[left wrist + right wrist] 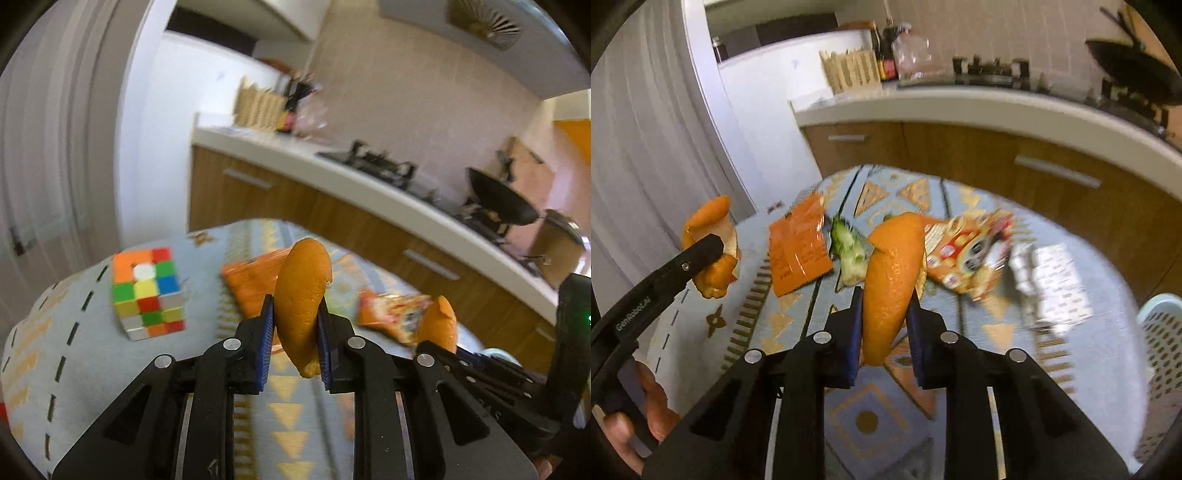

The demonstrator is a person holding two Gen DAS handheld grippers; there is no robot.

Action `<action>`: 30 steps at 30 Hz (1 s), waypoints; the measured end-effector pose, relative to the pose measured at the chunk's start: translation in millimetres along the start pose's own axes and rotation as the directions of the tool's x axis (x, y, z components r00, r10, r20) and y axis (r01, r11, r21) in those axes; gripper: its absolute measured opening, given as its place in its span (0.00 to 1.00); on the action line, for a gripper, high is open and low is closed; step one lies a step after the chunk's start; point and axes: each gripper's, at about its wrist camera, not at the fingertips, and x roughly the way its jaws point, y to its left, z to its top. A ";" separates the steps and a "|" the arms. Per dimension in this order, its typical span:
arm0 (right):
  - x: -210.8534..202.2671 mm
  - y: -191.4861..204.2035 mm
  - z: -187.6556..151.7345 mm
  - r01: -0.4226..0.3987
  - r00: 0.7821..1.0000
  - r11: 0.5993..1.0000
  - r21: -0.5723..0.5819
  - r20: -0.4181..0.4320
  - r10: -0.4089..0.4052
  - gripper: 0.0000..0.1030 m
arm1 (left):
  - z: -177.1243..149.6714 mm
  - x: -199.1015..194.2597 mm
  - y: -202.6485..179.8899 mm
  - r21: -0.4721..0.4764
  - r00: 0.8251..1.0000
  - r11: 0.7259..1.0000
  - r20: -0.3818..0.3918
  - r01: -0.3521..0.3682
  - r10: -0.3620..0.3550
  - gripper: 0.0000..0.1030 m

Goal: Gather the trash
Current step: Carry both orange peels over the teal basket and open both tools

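Both claws squeeze orange peel. Left claw (295, 328) holds one peel (303, 295) up over the table (74, 332). Right claw (884, 328) holds another peel (892, 273) the same way. On the table lie an orange wrapper (798, 247), a green scrap (849, 251), a snack bag (971, 251) and a silver pack (1052, 288). A cube (147, 291) sits on the left. A basket (1163, 339) is by the right edge.

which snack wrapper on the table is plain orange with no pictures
The orange wrapper left of the cucumber scrap. The other, the printed wrapper to the right, is covered in red, yellow and white graphics.
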 end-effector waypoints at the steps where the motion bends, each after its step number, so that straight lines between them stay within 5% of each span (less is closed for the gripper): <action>1: -12.6 -3.1 2.1 0.010 1.000 1.000 -0.003 0.023 -0.010 0.19 | 1.5 -5.2 -6.0 0.002 1.000 1.000 0.005 0.023 -0.023 0.18; 18: -145.3 -117.6 -12.6 0.209 0.964 0.968 0.142 0.139 -0.229 0.19 | -10.0 -36.9 -154.5 0.143 0.961 0.950 -0.030 0.277 -0.275 0.18; 30: -179.2 -206.3 -58.3 0.324 0.933 0.912 0.252 0.072 -0.352 0.19 | -47.8 -0.9 -254.2 0.181 0.891 0.880 -0.213 0.439 -0.401 0.18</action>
